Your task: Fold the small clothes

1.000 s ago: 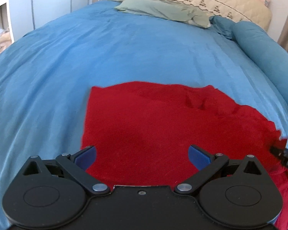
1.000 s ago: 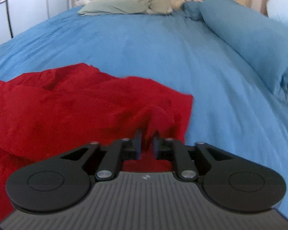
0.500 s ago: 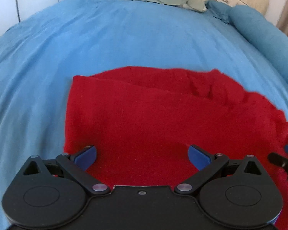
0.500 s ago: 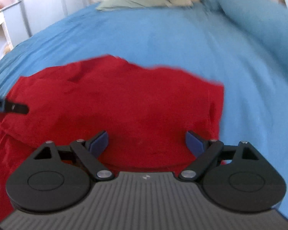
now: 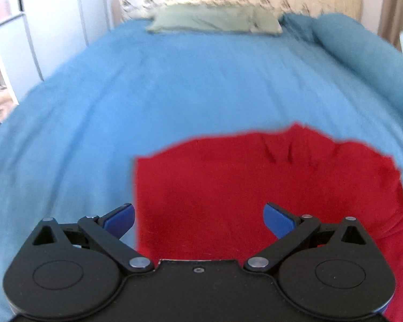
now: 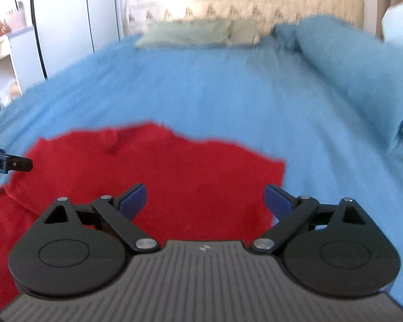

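Blue bedspread [image 5: 174, 102]: covers the whole bed, smooth, with wide bare cloth to the left of, beyond and to the right of the garment.

Blue bolster [image 6: 349, 61]: long roll along the bed's right side, well apart from the garment.

Red garment [image 5: 241, 187]: 1 piece, lying flat on the near part of the bedspread. Left edge straight and crisp; far edge uneven, rising to a small peak with a few short creases beneath it. In the right wrist view its right edge ends in a squared corner. A further layer of red cloth spreads lower at the near side. Frames blurred; seams cannot be made out.

Green pillow [image 5: 215, 22]: flat, at the head of the bed against the patterned headboard [image 6: 255, 2].

Left gripper [image 5: 198, 216]: jaws spread wide, holding nothing, above the garment's left edge.

Right gripper [image 6: 205, 197]: jaws spread wide, holding nothing, above the garment's right part.
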A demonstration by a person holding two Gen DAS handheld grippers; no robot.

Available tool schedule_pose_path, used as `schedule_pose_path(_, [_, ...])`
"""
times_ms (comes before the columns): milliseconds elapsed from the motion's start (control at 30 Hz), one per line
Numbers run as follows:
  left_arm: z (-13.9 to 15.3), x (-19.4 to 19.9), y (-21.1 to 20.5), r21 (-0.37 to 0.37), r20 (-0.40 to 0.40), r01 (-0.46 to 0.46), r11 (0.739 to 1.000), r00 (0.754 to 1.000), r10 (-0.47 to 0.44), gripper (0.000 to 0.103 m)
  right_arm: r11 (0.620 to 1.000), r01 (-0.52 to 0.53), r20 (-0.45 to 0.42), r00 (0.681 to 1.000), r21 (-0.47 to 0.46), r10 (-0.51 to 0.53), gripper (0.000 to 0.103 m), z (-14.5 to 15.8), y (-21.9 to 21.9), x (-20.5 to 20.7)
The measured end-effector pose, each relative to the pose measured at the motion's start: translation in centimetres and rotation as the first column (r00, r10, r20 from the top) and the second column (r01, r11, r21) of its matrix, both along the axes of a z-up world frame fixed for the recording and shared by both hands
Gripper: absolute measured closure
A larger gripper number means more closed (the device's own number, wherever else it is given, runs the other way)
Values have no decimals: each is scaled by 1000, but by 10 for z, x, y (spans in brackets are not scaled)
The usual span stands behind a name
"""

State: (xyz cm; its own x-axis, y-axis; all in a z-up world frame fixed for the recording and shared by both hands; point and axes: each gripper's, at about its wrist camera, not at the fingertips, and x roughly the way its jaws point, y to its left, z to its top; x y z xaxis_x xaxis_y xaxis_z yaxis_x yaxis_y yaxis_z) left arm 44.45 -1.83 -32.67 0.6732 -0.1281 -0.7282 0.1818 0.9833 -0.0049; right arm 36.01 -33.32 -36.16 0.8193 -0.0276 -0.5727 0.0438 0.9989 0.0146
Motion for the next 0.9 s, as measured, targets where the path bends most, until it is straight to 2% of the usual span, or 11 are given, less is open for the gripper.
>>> schedule_pose_path(133, [61, -37, 28, -59, 48, -53, 997, 997, 56, 0, 1000, 3, 92, 996, -28, 0, 0, 66, -2, -41])
schedule_pose_path(267, [105, -89, 49, -86, 78, -70, 994, 994, 77, 0, 1000, -1, 141, 990, -17, 3, 0, 118, -4, -95])
schedule_pose_path(367, [123, -139, 56, -84, 67, -59, 995, 996, 64, 0, 1000, -3, 151, 989, 5, 2, 0, 141, -3, -149])
schedule_pose_path(467, [123, -187, 61, -103, 6, -48, 994, 999, 49, 0, 1000, 6, 134, 991, 6, -7, 0, 154, 2, -201])
schedule_pose_path(533, [111, -215, 66, -120, -55, -59, 991, 997, 53, 0, 1000, 12, 103, 995, 23, -14, 0, 153, 6, -239])
schedule_pose_path(633, [82, -243, 73, -132, -129, -86, 988, 989, 69, 0, 999, 24, 30, 999, 40, -25, 0, 135, 11, -287])
schedule_pose_path(800, [17, -284, 86, -121, -213, -119, 985, 973, 91, 3, 998, 39, -85, 996, 52, -34, 0, 73, 23, -331])
schedule_pose_path(900, [-12, -298, 92, -90, -204, -155, 984, 970, 134, 8, 995, 71, -128, 990, 76, -60, 0, 33, 30, -343])
